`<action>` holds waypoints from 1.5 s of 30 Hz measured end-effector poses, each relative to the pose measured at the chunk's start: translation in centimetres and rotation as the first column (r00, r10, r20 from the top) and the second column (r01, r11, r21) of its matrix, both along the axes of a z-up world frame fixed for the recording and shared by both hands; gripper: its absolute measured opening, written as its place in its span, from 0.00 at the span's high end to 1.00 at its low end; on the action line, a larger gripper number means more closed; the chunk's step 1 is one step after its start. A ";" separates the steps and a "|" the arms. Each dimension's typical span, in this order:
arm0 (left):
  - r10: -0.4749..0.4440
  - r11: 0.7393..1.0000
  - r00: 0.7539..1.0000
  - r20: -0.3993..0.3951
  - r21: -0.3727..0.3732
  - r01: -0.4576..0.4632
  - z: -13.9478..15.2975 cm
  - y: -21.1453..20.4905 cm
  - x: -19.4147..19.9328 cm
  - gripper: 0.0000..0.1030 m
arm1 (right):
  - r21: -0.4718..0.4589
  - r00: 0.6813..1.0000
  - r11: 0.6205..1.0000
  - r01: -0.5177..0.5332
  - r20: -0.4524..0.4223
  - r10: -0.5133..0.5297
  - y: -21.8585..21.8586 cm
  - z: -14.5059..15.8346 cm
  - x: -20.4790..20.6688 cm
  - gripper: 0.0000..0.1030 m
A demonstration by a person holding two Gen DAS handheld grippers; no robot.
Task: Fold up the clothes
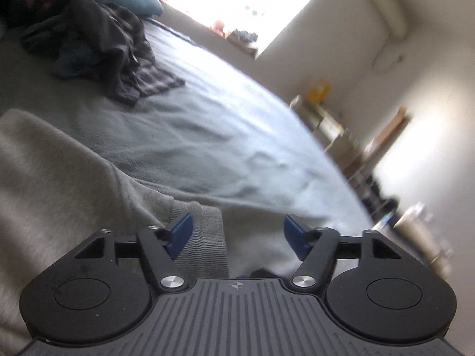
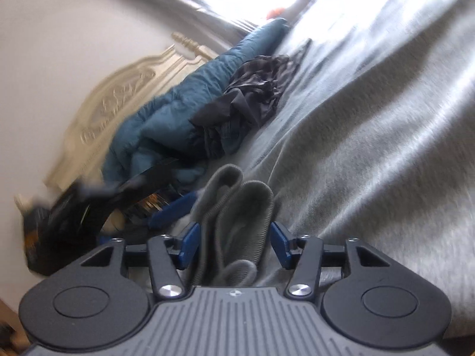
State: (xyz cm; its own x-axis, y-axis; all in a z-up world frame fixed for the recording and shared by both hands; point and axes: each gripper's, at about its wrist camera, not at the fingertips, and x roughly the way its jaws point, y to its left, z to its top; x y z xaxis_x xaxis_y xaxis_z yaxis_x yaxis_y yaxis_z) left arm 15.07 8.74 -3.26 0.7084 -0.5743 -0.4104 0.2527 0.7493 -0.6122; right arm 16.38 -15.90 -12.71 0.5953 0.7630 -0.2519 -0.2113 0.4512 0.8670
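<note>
Right wrist view shows the right gripper (image 2: 234,241) with its blue pads spread apart. The ribbed cuff (image 2: 237,222) of the grey sweatshirt (image 2: 371,163) stands bunched between them, low in the middle of the frame, and I think the pads are not squeezing it. The cuff runs straight away from the gripper, up the frame. In the left wrist view the left gripper (image 1: 236,237) is spread too, and a ribbed hem (image 1: 207,243) lies beside its left pad. The right gripper looks better placed to pinch. The sweatshirt lies on the bed (image 1: 222,136), and a dark clothes pile (image 1: 98,47) waits upper left.
</note>
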 end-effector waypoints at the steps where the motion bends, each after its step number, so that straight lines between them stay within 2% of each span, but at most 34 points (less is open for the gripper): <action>1: 0.012 1.000 1.000 0.008 -0.028 -0.012 0.1 0.7 -0.6 0.32 | 0.042 1.000 0.999 -0.004 -0.024 0.005 -0.3 -0.1 0.3 0.37; 3: 0.028 0.998 0.999 0.022 -0.057 -0.027 0.0 2.1 -1.9 0.32 | 0.113 0.997 0.994 -0.011 -0.068 0.019 -0.5 -0.1 1.0 0.30; 5: 0.043 0.998 0.999 0.025 -0.053 -0.041 -0.8 3.0 -2.9 0.32 | 0.127 0.994 0.992 -0.023 -0.106 0.037 -0.1 0.1 1.6 0.27; 10: 0.079 0.997 0.996 -0.043 0.014 -0.078 -4.4 3.2 -3.3 0.37 | 0.003 0.980 0.999 -0.051 -0.194 0.050 1.6 1.2 2.7 0.25; 12: 0.083 0.995 0.996 -0.043 0.054 -0.080 -5.3 2.7 -3.2 0.37 | -0.040 0.975 0.997 -0.068 -0.213 0.058 2.3 1.5 2.9 0.23; 16: 0.073 0.991 0.997 -0.016 0.116 -0.071 -5.4 1.9 -3.0 0.37 | -0.102 0.964 0.989 -0.104 -0.254 0.075 3.8 1.6 3.6 0.18; 20: 0.069 0.988 0.998 -0.009 0.139 -0.067 -5.6 1.6 -2.6 0.36 | -0.108 0.954 0.985 -0.132 -0.284 0.096 5.0 1.3 4.1 0.15; 25: 0.065 0.985 0.998 0.009 0.157 -0.066 -6.0 1.5 -2.9 0.36 | -0.061 0.948 0.983 -0.176 -0.280 0.152 6.6 1.3 4.3 0.15; 31: 0.056 0.982 0.998 0.042 0.177 -0.063 -6.3 1.3 -3.2 0.35 | -0.114 0.949 0.980 -0.161 -0.289 0.122 7.4 0.8 3.9 0.31; 34: 0.057 0.983 0.996 0.069 0.173 -0.069 -6.3 1.3 -3.7 0.34 | -0.140 0.949 0.976 -0.170 -0.288 0.124 8.4 0.9 4.1 0.45; 35: 0.057 0.982 0.996 0.073 0.174 -0.069 -6.1 1.4 -3.9 0.34 | -0.156 0.950 0.973 -0.172 -0.287 0.122 8.7 0.8 4.2 0.56; 37: 0.058 0.980 0.993 0.098 0.183 -0.075 -5.5 1.7 -4.9 0.33 | -0.180 0.952 0.968 -0.176 -0.281 0.121 9.0 0.8 4.2 0.70; 40: 0.069 0.974 0.985 0.156 0.203 -0.100 -4.4 2.5 -7.1 0.32 | -0.178 0.955 0.968 -0.179 -0.269 0.127 8.8 1.3 4.2 0.76; 45: 0.101 0.957 0.965 0.243 0.243 -0.161 -2.4 4.8 -11.6 0.28 | -0.163 0.965 0.969 -0.188 -0.212 0.152 8.6 3.4 4.6 0.77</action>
